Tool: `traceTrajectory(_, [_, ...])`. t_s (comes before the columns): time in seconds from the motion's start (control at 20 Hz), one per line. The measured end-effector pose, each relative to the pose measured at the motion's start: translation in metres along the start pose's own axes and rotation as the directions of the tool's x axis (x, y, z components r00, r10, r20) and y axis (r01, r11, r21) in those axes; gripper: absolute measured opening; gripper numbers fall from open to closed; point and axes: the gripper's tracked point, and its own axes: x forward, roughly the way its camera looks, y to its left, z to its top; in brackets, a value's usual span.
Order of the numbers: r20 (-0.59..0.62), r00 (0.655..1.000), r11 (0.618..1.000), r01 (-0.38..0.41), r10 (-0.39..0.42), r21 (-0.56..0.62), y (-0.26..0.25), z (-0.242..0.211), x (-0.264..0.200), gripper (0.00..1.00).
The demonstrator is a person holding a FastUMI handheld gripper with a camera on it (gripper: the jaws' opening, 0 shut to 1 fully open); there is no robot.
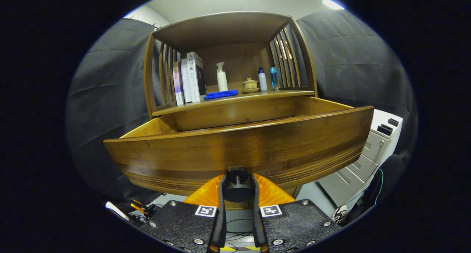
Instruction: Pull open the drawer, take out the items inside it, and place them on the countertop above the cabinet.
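Wooden drawer (239, 146) stands pulled well out just ahead of the gripper (237, 188), whose fingers clamp its dark knob (237, 190), so opening looks done, while its hidden contents must yet reach the countertop (257, 95) beyond.

dark cloth walls (106, 94), white ceiling light (332, 4), grey filing cabinet (371, 150) beside.

text: a white book (194, 76) on the countertop (257, 95) is showing dark Chinese characters down its spine, too small to be reading surely | signs: two square black-and-white coded markers (205, 210) are sitting on the gripper (237, 179), whose fingers are pressing on the drawer knob (237, 189) from both sides | numbers, brands: none reading clearly
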Motion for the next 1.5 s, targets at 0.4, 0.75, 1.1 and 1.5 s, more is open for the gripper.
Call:
traceTrajectory(0.4, [0.028, 0.999, 0.999, -0.040, 0.040, 0.007, 0.005, 0.003, -0.001, 0.49])
traceTrajectory(0.75, [0.118, 0.986, 0.993, -0.114, 0.118, -0.034, 0.021, 0.047, -0.020, 0.85])
traceTrajectory(1.1, [0.158, 0.984, 0.996, -0.072, 0.081, -0.060, 0.008, 0.097, -0.027, 0.96])
traceTrajectory(1.5, [0.215, 0.974, 0.997, -0.059, 0.070, -0.059, 0.014, 0.189, 0.002, 0.96])
